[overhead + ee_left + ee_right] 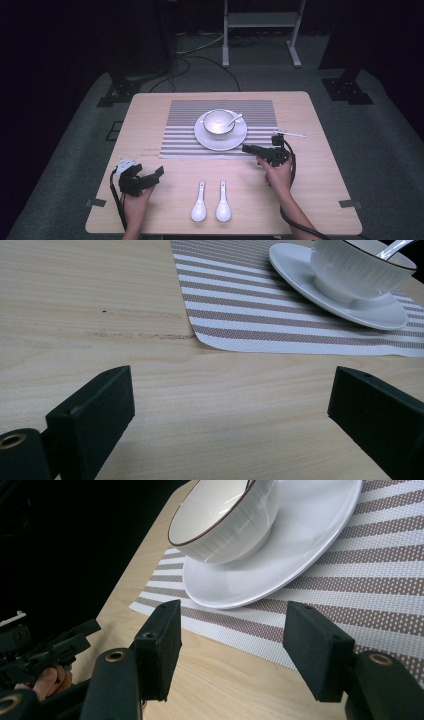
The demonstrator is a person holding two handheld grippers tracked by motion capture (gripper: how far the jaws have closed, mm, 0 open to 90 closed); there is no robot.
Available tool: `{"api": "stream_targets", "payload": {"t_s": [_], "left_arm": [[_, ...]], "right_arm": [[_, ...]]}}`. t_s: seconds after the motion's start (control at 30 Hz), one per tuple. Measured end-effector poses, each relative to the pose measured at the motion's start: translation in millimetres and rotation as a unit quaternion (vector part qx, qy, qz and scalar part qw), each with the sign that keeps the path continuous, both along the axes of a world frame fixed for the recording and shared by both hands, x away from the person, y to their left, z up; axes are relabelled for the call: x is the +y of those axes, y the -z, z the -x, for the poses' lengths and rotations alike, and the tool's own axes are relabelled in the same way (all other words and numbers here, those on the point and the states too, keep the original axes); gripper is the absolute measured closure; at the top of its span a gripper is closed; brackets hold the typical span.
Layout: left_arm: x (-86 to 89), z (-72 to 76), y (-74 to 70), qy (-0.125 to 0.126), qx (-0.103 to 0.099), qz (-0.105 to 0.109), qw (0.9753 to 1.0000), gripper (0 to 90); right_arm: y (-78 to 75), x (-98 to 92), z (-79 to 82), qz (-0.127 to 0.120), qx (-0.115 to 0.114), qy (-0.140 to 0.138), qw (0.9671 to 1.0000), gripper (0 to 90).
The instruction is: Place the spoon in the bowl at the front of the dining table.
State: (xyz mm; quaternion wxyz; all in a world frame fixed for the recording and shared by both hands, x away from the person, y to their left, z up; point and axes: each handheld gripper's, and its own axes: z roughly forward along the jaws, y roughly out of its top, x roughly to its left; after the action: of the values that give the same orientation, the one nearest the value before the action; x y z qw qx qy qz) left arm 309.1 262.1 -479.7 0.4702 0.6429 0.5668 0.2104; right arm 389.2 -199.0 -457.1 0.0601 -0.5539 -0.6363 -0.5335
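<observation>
A white bowl (218,122) with a dark rim stands on a white plate (239,139) on a striped placemat (180,130); a spoon (235,120) leans inside the bowl. Two white ceramic spoons (199,205) (223,202) lie side by side near the table's front edge. My left gripper (156,176) rests open at the front left, aimed at the mat corner (280,315), the plate (380,315) and the bowl (360,270). My right gripper (248,149) is open just right of the plate, nothing between its jaws. Its view shows the bowl (225,520) and plate (280,565) close ahead.
The wooden table (320,175) has bare wood at left, right and front. Behind it stand a metal frame (260,30) and two black stand bases (120,90) (347,87), with cables on the grey floor. The left gripper (50,647) appears far off in the right gripper view.
</observation>
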Motion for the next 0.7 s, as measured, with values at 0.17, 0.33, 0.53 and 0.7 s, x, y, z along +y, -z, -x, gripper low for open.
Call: {"api": "stream_targets", "payload": {"t_s": [0.17, 0.33, 0.53, 0.7], "left_arm": [[0.0, -0.1, 0.0, 0.000, 0.000, 0.000, 1.0000, 3.4], [0.0, -0.1, 0.0, 0.000, 0.000, 0.000, 1.0000, 3.4], [-0.1, -0.1, 0.0, 0.000, 0.000, -0.001, 1.0000, 3.5], [-0.3, -0.2, 0.0, -0.001, 0.001, -0.001, 1.0000, 3.5]], "right_arm": [[-0.5, -1.7, 4.8, 0.004, 0.001, -0.006, 1.0000, 39.4], [0.7, -5.5, 10.3, 0.010, 0.004, -0.010, 0.9999, 38.9], [2.4, -11.0, 17.3, 0.015, 0.009, -0.013, 0.9998, 38.7], [3.7, -14.4, 23.9, 0.016, 0.011, -0.016, 0.9997, 38.6]]}}
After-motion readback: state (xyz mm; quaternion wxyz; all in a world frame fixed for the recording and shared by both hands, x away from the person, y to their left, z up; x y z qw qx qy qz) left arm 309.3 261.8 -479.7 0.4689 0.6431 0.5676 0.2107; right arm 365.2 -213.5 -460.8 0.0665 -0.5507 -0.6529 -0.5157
